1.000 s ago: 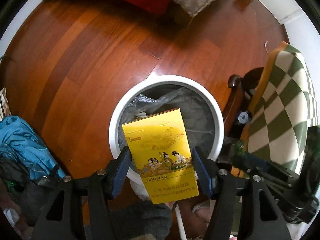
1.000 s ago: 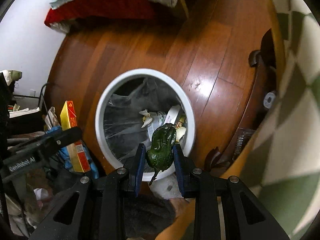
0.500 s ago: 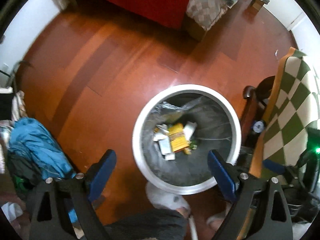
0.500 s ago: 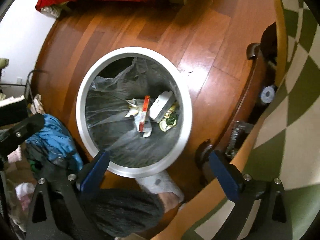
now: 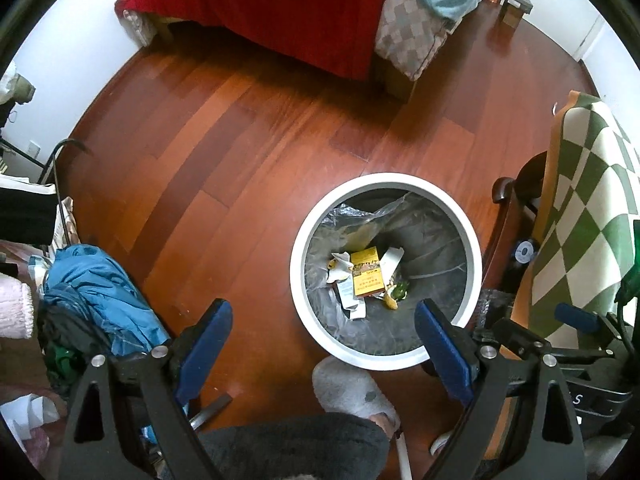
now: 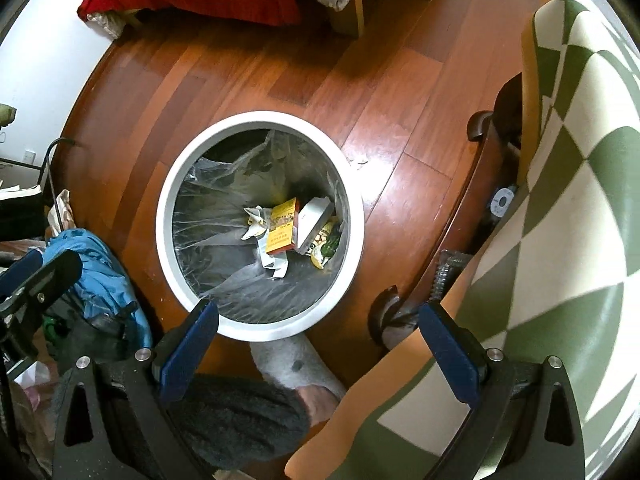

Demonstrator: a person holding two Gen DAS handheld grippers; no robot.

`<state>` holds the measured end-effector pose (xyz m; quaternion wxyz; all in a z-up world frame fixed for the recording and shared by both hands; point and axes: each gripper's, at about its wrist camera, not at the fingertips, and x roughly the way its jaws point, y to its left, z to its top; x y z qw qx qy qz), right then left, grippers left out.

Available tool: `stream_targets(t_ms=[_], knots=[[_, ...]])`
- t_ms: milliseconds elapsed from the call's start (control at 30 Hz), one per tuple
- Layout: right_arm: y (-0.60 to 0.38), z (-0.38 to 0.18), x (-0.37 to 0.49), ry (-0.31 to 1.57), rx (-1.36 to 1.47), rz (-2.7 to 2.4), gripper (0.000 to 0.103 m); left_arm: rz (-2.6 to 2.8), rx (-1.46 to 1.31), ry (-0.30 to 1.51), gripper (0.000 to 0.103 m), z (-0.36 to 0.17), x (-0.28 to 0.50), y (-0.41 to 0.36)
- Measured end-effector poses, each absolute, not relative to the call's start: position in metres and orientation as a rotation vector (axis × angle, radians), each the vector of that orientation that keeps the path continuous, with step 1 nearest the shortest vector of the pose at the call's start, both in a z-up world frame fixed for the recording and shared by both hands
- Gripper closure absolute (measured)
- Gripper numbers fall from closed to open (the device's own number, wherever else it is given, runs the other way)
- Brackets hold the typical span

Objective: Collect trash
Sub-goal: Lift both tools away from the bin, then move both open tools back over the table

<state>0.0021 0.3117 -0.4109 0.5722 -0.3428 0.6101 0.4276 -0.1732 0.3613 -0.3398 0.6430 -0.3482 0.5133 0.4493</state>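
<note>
We hold the left claw (image 5: 320, 344) and right claw (image 6: 318, 344) wide apart w/ nothing in them, above the bin (image 6: 260, 120). Yellow box (image 6: 282, 230) & green scrap (image 6: 330, 246) lie at the bottom on the liner, so both hands look free for more trash.

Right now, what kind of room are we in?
Most likely a bedroom in a home: a bed with red bedding stands at the far wall, a lined trash bin sits on the wood floor, and clothes are piled nearby.

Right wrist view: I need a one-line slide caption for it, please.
Open right hand-held gripper above a white trash bin holding a yellow box and scraps.
</note>
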Motion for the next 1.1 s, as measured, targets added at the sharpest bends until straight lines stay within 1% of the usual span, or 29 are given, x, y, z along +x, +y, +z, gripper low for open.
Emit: stream_targets(t_ms=[267,567,733,933,1033,1100], knots=[[0.296,-0.366,0.000,1.377,-0.758,1.043,0.002,1.048,-0.757,1.104,0.010,-0.301,-0.181,0.343],[0.261,-0.288,0.001,1.292,-0.650,1.113,0.002,1.058,-0.683,1.008,0.010,-0.239,-0.185,0.307],[0.232,-0.243,0.005,1.268,-0.533,1.157,0.002,1.077,-0.629,0.959,0.010,-0.205,-0.181,0.285],[0.180,-0.200,0.040,1.277,-0.327,1.156,0.002,1.077,-0.577,0.901,0.010,-0.174,-0.154,0.256],[0.145,-0.189,0.073,1.294,-0.236,1.104,0.002,1.032,-0.569,0.897,0.010,-0.176,-0.122,0.245],[0.120,-0.185,0.106,1.295,-0.190,1.044,0.002,0.983,-0.559,0.929,0.010,-0.185,-0.088,0.236]])
